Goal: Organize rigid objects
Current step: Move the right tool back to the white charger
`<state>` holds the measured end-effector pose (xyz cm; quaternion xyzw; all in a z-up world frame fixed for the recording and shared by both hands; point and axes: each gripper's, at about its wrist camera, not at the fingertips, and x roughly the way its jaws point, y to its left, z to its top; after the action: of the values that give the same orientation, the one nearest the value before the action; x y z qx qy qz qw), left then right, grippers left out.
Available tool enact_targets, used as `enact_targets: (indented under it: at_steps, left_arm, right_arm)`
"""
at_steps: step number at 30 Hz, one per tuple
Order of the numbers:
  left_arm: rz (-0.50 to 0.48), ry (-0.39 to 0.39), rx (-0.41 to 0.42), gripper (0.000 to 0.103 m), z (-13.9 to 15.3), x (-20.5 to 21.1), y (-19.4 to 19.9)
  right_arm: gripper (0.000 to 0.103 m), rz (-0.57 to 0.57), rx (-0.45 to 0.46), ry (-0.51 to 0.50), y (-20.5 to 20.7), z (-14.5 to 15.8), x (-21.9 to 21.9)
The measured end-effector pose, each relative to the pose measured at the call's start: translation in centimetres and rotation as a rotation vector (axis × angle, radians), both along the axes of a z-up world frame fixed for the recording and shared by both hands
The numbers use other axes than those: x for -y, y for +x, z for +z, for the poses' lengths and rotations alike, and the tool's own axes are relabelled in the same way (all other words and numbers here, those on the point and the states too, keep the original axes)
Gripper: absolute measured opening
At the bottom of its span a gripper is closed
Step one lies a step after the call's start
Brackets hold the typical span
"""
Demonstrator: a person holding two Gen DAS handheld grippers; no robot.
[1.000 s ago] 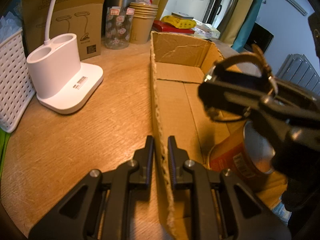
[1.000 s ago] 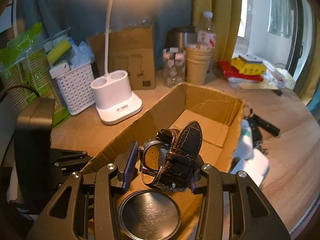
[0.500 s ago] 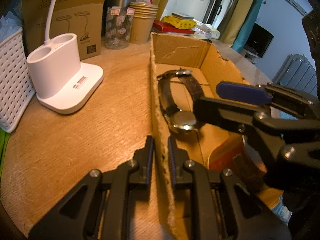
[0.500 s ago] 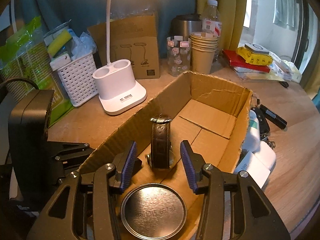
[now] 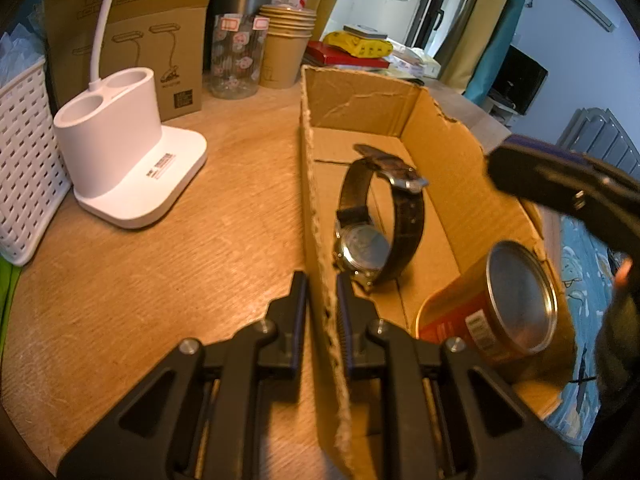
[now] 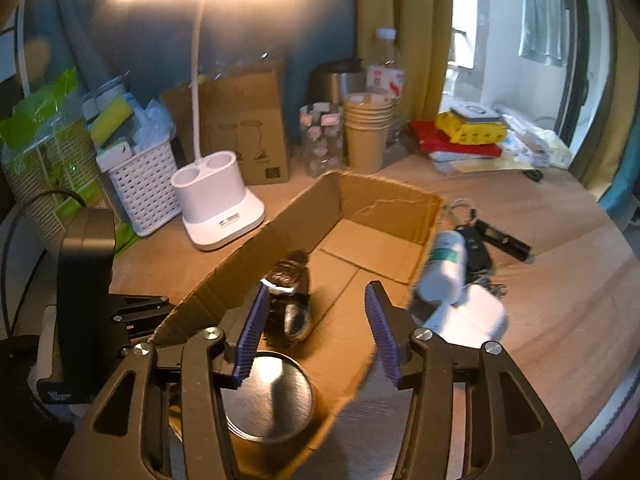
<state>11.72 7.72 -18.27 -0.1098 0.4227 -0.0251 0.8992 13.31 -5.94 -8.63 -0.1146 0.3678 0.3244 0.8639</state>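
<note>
Two items now sit in the cardboard box [image 5: 472, 184], since my right gripper [image 6: 316, 332] released the watch [image 5: 376, 220] beside the tin can [image 5: 500, 312] and pulled back, while my left gripper [image 5: 322, 312] stays clenched on the box's wall.

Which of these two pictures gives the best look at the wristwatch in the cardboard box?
The left wrist view. There the wristwatch stands sharp on the floor of the cardboard box, with case, buckle and whole strap loop visible. In the right wrist view the wristwatch is blurred and partly hidden behind a finger of the right gripper.
</note>
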Motion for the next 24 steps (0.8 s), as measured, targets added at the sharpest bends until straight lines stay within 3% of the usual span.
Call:
enact_targets:
  at_steps: [8,13,24]
  left_arm:
    - [0.0,-0.001,0.0,0.016,0.0,0.0,0.0]
    - [0.0,-0.001,0.0,0.016,0.0,0.0,0.0]
    - [-0.001,-0.001,0.0,0.016,0.0,0.0,0.0]
  right_arm:
    - [0.056,-0.079,0.035,0.003,0.3,1.1,3.3]
    - [0.063,-0.129,0.05,0.003,0.6,1.4,5.3]
    - [0.07,-0.22,0.055,-0.018,1.6,-0.1,8.3]
